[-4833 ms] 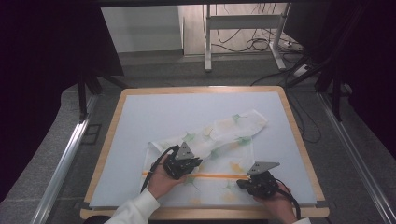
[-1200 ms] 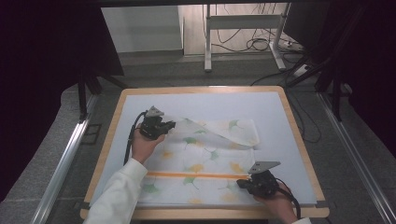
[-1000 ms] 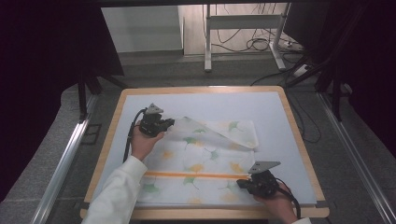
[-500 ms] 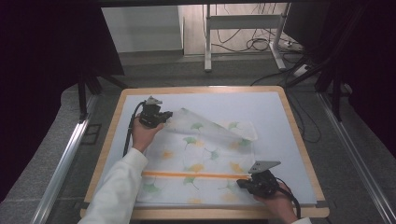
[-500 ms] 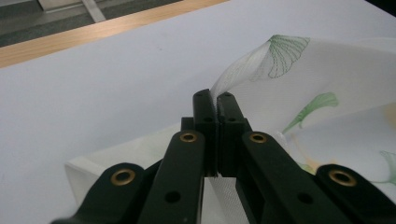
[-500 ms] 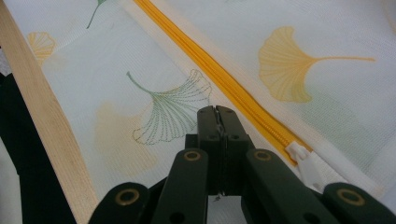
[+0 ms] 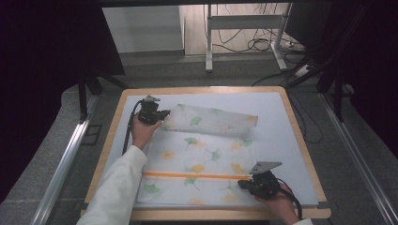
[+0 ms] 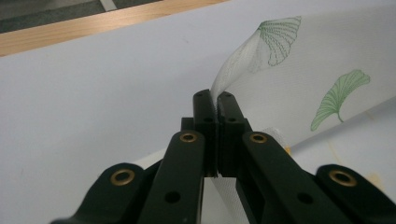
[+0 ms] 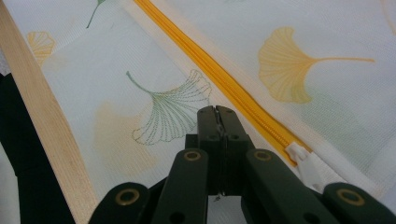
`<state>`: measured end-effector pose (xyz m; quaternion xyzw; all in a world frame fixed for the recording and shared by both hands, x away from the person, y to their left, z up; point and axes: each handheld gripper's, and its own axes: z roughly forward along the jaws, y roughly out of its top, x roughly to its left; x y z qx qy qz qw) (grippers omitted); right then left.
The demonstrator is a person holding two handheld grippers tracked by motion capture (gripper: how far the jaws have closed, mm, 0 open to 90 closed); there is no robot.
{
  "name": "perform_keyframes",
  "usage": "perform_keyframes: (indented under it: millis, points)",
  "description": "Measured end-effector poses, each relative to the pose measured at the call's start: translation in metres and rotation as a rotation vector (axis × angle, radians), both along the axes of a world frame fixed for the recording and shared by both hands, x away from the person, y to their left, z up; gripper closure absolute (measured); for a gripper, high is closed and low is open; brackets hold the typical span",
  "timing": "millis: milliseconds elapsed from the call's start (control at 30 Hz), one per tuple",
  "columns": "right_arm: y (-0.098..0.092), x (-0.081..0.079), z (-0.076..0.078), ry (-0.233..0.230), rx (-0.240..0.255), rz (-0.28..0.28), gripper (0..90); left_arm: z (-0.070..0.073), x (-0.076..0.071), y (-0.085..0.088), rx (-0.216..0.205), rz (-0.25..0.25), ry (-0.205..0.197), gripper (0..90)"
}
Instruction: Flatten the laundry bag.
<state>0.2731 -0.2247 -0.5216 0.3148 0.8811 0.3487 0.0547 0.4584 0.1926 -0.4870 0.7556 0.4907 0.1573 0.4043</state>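
The left tool (image 7: 162, 117) pinches a corner of the mesh bag (image 7: 202, 161), its jaws pressed together on the fabric, which rises ahead of them. The right tool (image 7: 245, 184), jaws shut, pins the bag's near edge just beside the orange zipper (image 7: 187, 176). To spread the folded flap flat on the desk (image 7: 281, 140), draw the left corner away while the right anchors. Whether the right jaws grip fabric or merely press on it is hard to make out.

White mesh bag (image 7: 202, 159) – ginkgo-leaf print, orange zipper (image 7: 197, 176) – flat, far edge folded over.
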Motion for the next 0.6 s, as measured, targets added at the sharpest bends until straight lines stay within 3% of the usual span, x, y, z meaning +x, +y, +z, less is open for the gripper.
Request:
perform_keyframes:
  millis: [367, 433, 467, 500, 533, 600]
  points:
    - [0.000, 0.000, 0.000, 0.004, 0.004, -0.002, 89.4, 0.003, 0.023, 0.008, 0.009, 0.041, -0.013, 88.9]
    - [0.000, 0.000, 0.000, 0.005, 0.006, -0.002, 89.4, 0.004, 0.025, 0.009, 0.007, 0.046, -0.016, 82.3]
    - [0.000, 0.000, 0.000, 0.001, 0.003, 0.000, 89.4, 0.008, 0.026, 0.012, -0.007, 0.072, -0.042, 72.4]
    - [0.000, 0.000, 0.000, 0.001, 0.003, 0.000, 89.4, 0.008, 0.026, 0.012, -0.007, 0.072, -0.042, 67.2]
    - [0.000, 0.000, 0.000, -0.001, 0.001, -0.001, 89.4, 0.010, 0.026, 0.014, -0.018, 0.076, -0.057, 67.2]
    - [0.000, 0.000, 0.000, 0.000, 0.002, -0.001, 89.4, 0.017, 0.023, 0.018, -0.019, 0.076, -0.090, 57.5]
